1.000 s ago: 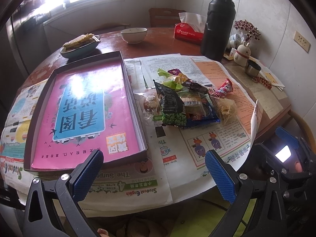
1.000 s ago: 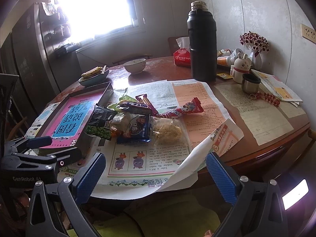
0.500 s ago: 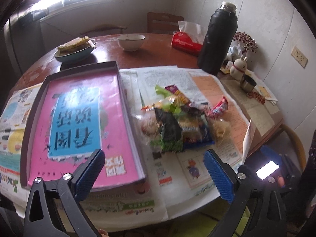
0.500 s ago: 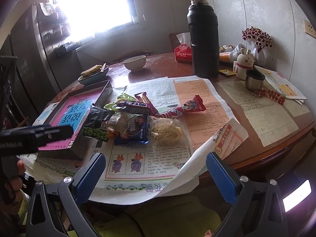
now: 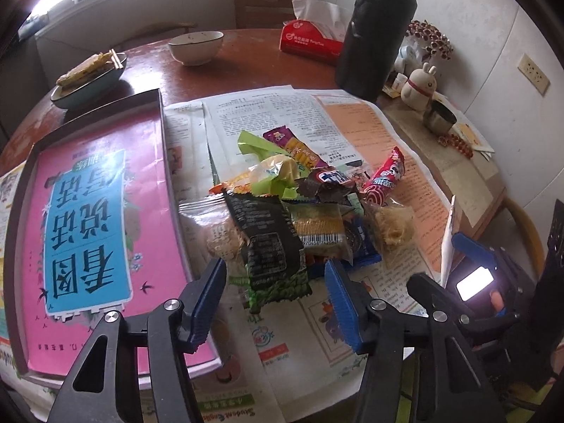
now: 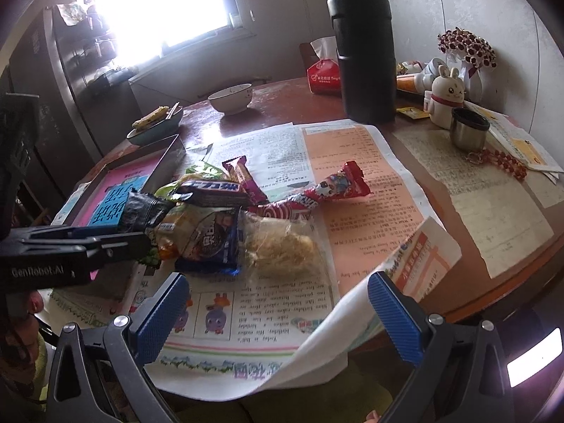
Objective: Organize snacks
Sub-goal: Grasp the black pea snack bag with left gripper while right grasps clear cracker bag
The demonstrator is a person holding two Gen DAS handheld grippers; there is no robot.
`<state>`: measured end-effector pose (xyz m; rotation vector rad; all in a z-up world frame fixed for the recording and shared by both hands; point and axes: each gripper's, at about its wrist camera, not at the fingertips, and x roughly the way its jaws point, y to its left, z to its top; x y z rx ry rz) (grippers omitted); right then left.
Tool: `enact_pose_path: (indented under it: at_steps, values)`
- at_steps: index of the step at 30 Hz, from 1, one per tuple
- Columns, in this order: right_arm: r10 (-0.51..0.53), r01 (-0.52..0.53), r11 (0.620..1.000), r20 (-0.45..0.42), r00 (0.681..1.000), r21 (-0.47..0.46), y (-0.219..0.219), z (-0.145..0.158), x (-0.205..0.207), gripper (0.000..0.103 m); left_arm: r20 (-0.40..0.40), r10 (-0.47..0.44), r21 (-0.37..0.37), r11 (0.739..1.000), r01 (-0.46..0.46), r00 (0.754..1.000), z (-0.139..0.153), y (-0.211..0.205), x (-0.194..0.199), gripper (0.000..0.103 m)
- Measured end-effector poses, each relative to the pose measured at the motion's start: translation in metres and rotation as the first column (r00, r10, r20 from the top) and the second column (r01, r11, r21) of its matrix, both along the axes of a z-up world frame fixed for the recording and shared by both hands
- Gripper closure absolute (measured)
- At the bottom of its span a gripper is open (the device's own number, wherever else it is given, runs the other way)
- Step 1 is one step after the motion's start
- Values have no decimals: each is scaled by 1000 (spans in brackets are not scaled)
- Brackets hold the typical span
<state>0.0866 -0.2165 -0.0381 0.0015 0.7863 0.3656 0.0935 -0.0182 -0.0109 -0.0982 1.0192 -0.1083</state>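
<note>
A loose pile of about 10 crinkly plastic snack packets [image 5: 299, 208] lies in the middle of the newspaper sheets [image 5: 356, 134] that cover a round, reddish-brown wooden table [image 5: 253, 56]. At the near edge of the pile is a black-and-green foil bag of green peas [image 5: 271, 246], partly overlapping a clear packet of pale biscuits [image 5: 215, 229] on its left. A long red candy wrapper [image 6: 317, 190] sticks out on the far right side.

The left gripper [image 5: 275, 292], with 2 blue ribbed pads, hangs just over the near end of the pea bag. Its jaws are closing, half narrowed, with the bag's lower edge between them but the pads not yet pressing on it. The right gripper [image 6: 278, 313] is spread wide and holds nothing, poised over the newspaper near the table edge, just short of a clear bag of crisp yellow snacks [image 6: 282, 246].

Directly left of the pile sits a shallow dark cardboard tray lined with a pink and blue printed sheet [image 5: 88, 218], probably where the snacks belong.

Risks, as a judgement: the slippery foil could slide out of a grip on its edge alone; lifting it may drag overlapping packets along; the pads might also pinch the newspaper beneath and tug the whole pile.
</note>
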Motion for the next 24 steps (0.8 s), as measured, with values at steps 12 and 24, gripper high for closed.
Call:
enact_pose_path:
  at_steps: [12, 24]
  values:
    - [5, -7, 998, -34, 999, -61, 6, -15, 34, 23, 16, 5, 48, 999, -6, 1000, 0, 2, 12, 63]
    - [43, -44, 998, -28, 999, -49, 12, -19, 34, 39, -18, -2, 18, 1000, 2, 1000, -3, 4, 22, 64]
